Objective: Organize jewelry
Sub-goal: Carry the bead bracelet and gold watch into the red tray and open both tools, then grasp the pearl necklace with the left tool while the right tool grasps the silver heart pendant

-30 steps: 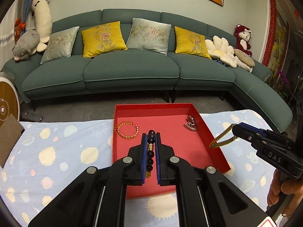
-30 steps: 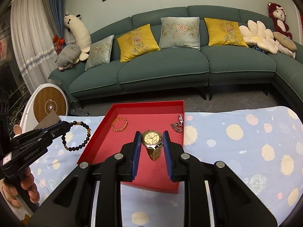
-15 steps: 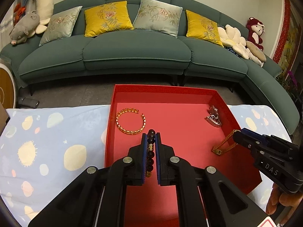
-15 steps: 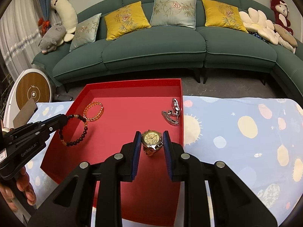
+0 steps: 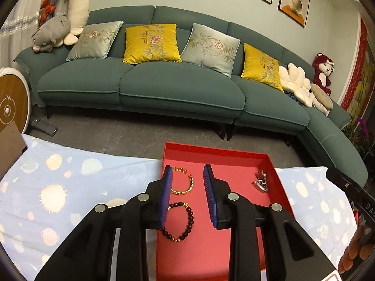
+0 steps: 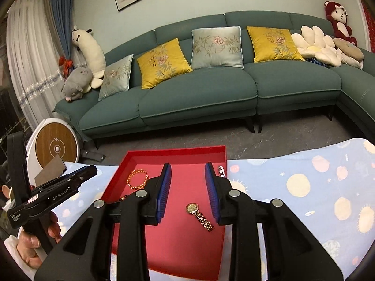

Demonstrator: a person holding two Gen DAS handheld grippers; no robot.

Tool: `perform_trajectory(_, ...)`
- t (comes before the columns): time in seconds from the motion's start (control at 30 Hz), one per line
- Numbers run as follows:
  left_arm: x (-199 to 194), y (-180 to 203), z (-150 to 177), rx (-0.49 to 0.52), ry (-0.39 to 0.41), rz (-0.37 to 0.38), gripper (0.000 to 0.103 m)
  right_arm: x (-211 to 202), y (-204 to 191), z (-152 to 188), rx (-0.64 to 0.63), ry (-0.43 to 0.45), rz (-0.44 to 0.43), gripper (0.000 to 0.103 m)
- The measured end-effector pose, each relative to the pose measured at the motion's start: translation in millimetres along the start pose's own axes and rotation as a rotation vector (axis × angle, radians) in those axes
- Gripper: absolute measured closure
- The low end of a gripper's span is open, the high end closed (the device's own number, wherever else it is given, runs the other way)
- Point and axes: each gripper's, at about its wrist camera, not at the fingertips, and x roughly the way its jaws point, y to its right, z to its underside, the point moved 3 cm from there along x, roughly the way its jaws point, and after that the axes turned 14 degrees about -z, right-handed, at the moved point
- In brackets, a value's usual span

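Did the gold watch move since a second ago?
Yes. The gold watch was pinched in the right tool; now it lies flat on the red tray floor, between the opening jaws.

A surface covered by a pale blue cloth printed with suns and planets (image 6: 304, 182) carries a shallow red rectangular tray (image 6: 178, 151); a brown cardboard piece (image 5: 9, 140) sits far left.

A second ago my left gripper (image 5: 187, 175) was clamped on the bead bracelet (image 5: 181, 221); now its jaws are opening and the bracelet lies loose on the tray (image 5: 243, 234) floor, below the gold bangle (image 5: 184, 185). My right gripper (image 6: 188, 172) had pinched the watch (image 6: 199, 213); those jaws are opening too, and the watch lies flat in the tray, touching neither pad. Both grippers have pulled back toward me.
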Motion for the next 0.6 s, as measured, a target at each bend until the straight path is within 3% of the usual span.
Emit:
perform_trajectory(0.13, -52.1, -0.5, -11.2, 0.019, 0.063, 0.002, 0.077, -45.4, -18.0, -5.0, -0.053, 0.021, 0.027, 0.072)
perform_trajectory(0.3, -112.6, 1.6, 6.3, 0.07, 0.09, 0.004, 0.074, -106.9, -36.2, 27.1, -0.065, 0.043, 0.03, 0.066)
perform_trajectory(0.4, -138.0, -1.7, 28.9, 0.045, 0.057, 0.026, 0.063, -125.2, -43.1, 58.2, -0.031, 0.007, 0.006, 0.066)
perform_trajectory(0.5, -154.2, -6.7, 63.6, 0.052, 0.021, 0.03, 0.054, -136.8, -61.2, 84.6, -0.092, -0.033, 0.027, 0.066)
perform_trajectory(0.6, -156.0, -9.5, 104.2, 0.068, -0.05, 0.008, 0.054, -150.0, -75.1, 113.6, -0.137, -0.06, 0.046, 0.066)
